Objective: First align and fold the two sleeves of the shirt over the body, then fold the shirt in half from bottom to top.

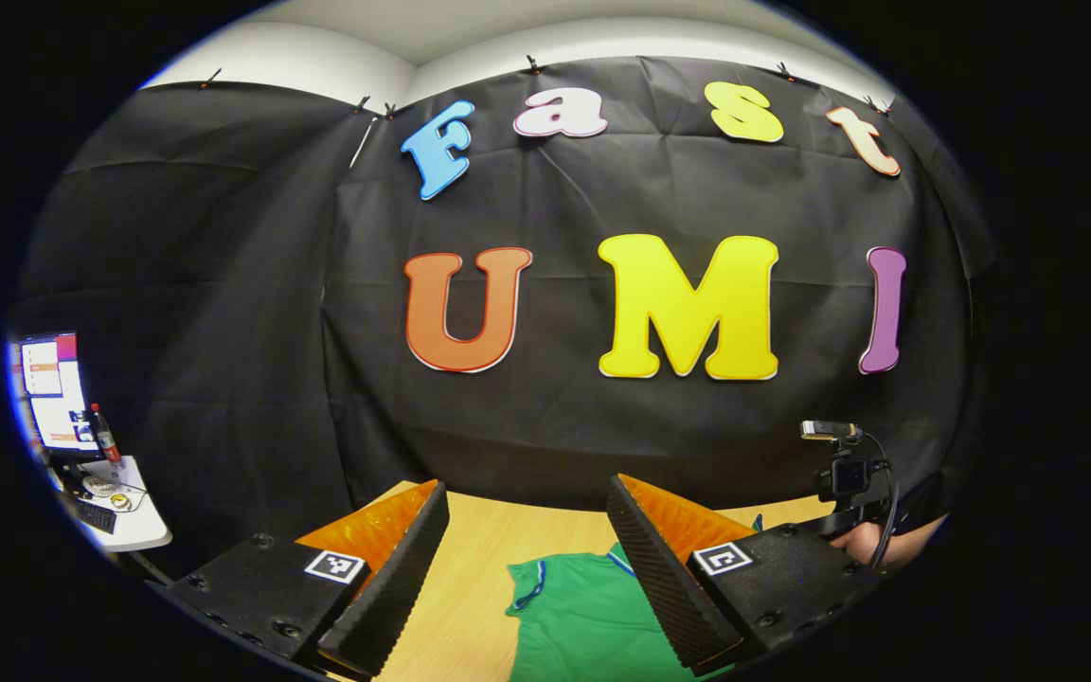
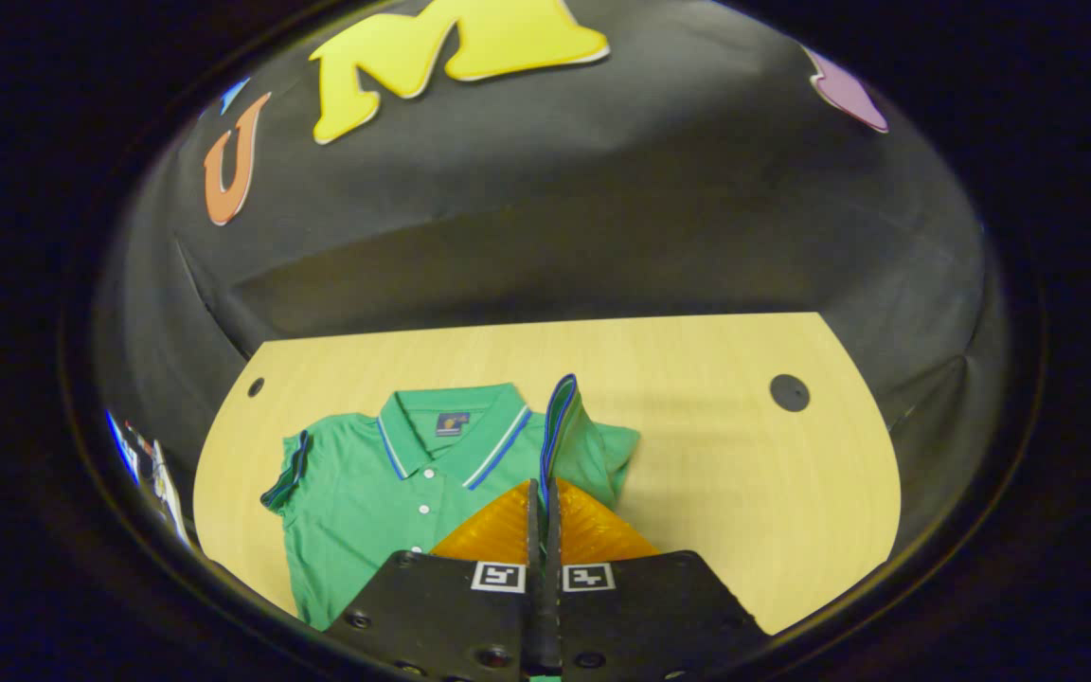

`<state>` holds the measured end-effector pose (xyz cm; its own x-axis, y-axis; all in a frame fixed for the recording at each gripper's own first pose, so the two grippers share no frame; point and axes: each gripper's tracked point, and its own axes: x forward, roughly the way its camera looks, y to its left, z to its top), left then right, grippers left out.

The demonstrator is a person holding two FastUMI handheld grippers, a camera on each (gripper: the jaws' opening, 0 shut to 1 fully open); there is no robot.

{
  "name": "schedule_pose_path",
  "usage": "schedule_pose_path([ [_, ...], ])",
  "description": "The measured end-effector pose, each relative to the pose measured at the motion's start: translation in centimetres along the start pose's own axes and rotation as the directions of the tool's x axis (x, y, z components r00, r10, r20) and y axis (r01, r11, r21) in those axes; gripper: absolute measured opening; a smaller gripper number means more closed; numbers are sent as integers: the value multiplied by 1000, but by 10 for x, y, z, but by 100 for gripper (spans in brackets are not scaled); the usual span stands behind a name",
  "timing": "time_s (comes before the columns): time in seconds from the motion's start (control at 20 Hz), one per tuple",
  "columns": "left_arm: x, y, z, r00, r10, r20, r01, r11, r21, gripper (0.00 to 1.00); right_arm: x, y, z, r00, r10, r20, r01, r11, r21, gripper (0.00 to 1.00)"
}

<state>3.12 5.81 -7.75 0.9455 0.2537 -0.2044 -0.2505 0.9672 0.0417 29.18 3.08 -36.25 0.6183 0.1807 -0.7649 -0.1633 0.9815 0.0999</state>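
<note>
At the bottom centre of the right gripper view, the right gripper [image 2: 543, 502] is clamped on the shirt's [image 2: 366, 483] raised sleeve [image 2: 566, 426], the shirt lying lower left on the table [image 2: 744, 455], so the first sleeve fold seems underway, next calling for laying it across the body, while the left gripper [image 1: 527, 559] hangs apart above.

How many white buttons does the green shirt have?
2 show in the right gripper view on the shirt: one button just under the collar, another button below it. More may hide behind the right claw.
</note>
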Motion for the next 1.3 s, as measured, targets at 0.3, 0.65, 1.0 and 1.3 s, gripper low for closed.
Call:
schedule_pose_path([
  [0.3, -12, 41, -5, 1000, 22, -15, -21, 998, 51, 100, 8, 65, 2, 999, 48, 19, -49, 998, 31, 7],
  [0.65, 1, 50, -22, 998, -43, -42, 44, 998, 35, 100, -62, 77, 33, 974, 36, 223, -43, 999, 29, 96],
  [1.0, 31, 29, -59, 982, -167, -92, 169, 985, 17, 100, -177, 71, 30, 919, 17, 395, 30, 993, -113, 96],
  [1.3, 73, 13, -148, 930, -246, -275, 236, 969, -68, 100, -261, 50, -7, 905, -16, 425, 79, 988, -130, 96],
])
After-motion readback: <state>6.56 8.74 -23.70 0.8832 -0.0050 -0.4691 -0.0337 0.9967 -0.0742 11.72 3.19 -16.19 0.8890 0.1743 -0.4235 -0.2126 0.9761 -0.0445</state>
